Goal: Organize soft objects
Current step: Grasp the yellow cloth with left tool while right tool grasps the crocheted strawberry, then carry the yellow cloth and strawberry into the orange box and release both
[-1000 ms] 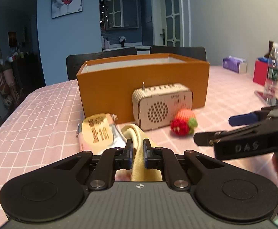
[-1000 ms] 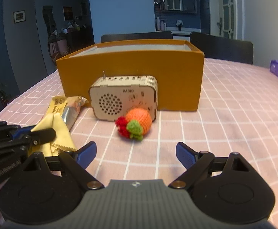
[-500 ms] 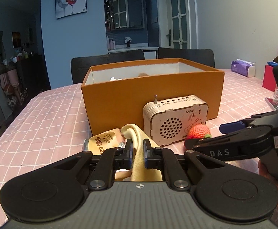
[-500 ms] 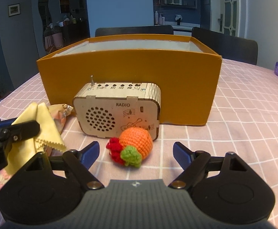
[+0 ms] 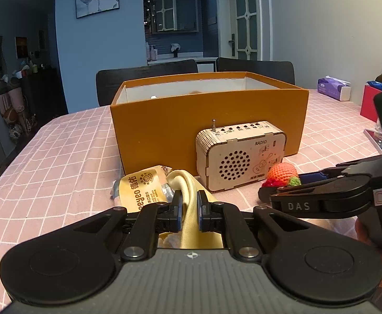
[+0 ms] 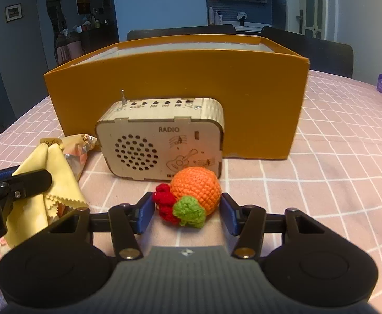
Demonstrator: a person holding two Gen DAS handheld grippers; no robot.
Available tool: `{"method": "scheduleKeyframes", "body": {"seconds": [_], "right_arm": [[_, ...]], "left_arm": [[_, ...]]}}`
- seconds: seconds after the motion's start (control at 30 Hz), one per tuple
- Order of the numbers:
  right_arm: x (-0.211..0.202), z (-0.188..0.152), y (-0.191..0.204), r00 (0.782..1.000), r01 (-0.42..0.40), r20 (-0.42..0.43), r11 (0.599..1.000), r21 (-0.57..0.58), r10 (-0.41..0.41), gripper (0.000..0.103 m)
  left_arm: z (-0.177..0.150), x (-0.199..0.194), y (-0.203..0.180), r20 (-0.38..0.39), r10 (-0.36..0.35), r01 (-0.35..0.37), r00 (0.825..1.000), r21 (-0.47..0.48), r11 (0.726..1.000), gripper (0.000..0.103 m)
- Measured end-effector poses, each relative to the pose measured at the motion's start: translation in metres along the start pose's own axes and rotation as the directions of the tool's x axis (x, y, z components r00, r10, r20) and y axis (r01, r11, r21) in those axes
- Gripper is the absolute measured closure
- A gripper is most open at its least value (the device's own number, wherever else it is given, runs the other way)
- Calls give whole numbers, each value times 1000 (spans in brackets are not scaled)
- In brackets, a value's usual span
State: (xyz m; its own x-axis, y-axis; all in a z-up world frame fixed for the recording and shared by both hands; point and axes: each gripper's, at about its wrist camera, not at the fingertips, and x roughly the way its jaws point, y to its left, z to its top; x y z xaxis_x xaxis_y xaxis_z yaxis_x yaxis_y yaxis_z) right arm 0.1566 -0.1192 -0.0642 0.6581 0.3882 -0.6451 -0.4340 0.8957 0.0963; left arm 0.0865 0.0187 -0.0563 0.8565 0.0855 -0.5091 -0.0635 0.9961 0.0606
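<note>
Nearest in the left wrist view, the left gripper point(image 5: 189, 210) is pinched narrow on a fold of the yellow cloth point(image 5: 191, 209), which hangs between its pads. Nearest in the right wrist view, the right gripper point(image 6: 187, 213) has just been closing, with the crochet fruit point(image 6: 195, 191) between its fingers; the right pad looks to be at the orange yarn, the left pad just beside the red bit, and I cannot tell that either presses yet. The fruit sits on the pink checked table point(image 6: 335, 183), just in front of the radio point(image 6: 159, 141). Step in hand, by my reading: grasping the fruit while the cloth waits in the other tool. The next move calls for closing until the yarn gives a little, then a lift high enough to clear the radio and the near wall of the orange box point(image 6: 180, 78) behind it, then release inside; the cloth likely goes the same way. The snack packet point(image 5: 141, 188) lies beside the cloth, left of the radio. Views differ: the left view looks over the box rim to the pale inner walls and a little of something inside, too small to name; the right view shows only the outer wall, but alone gives the fruit between the fingers and the cloth's zigzag edge.
</note>
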Motion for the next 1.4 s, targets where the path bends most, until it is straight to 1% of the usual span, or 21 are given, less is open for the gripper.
{"method": "scheduleKeyframes", "body": {"seconds": [0.2, 0.3, 0.5, 0.7, 0.83, 0.9, 1.0, 1.17, 1.27, 1.4], "right_arm": [[-28, -5, -8, 1000, 11, 10, 1000, -14, -11, 49], [-47, -7, -12, 1000, 16, 19, 999, -34, -16, 49], [-81, -12, -23, 1000, 3, 14, 1000, -28, -3, 49], [-113, -7, -29, 999, -42, 20, 998, -38, 43, 49], [-129, 6, -33, 997, -74, 18, 995, -62, 75, 49], [-134, 16, -34, 996, -92, 1, 992, -88, 92, 49], [-140, 31, -34, 995, -102, -17, 987, -128, 100, 49], [-149, 64, -33, 996, -92, -16, 975, -201, 91, 49], [-149, 86, -33, 996, -89, -9, 970, -227, 89, 49], [-142, 112, -32, 997, -79, -3, 964, -254, 81, 49]], "left_arm": [[-2, -8, -4, 0, -20, 20, 1000, -1, 1000, 92], [-1, -15, -4, 2, -44, 44, 999, -16, 999, 92], [0, -34, -6, 11, -130, 130, 991, -72, 989, 92], [9, -52, -8, 50, -217, 221, 975, -114, 968, 92], [21, -59, -8, 55, -283, 287, 958, -98, 953, 92], [30, -61, -9, 52, -302, 305, 952, -80, 949, 92], [46, -64, -6, 46, -315, 317, 948, -51, 947, 91], [78, -63, 0, 20, -316, 316, 949, -2, 949, 92], [94, -60, 4, 5, -302, 301, 953, 25, 953, 92], [119, -55, 12, -12, -303, 304, 953, 32, 952, 92]]}}
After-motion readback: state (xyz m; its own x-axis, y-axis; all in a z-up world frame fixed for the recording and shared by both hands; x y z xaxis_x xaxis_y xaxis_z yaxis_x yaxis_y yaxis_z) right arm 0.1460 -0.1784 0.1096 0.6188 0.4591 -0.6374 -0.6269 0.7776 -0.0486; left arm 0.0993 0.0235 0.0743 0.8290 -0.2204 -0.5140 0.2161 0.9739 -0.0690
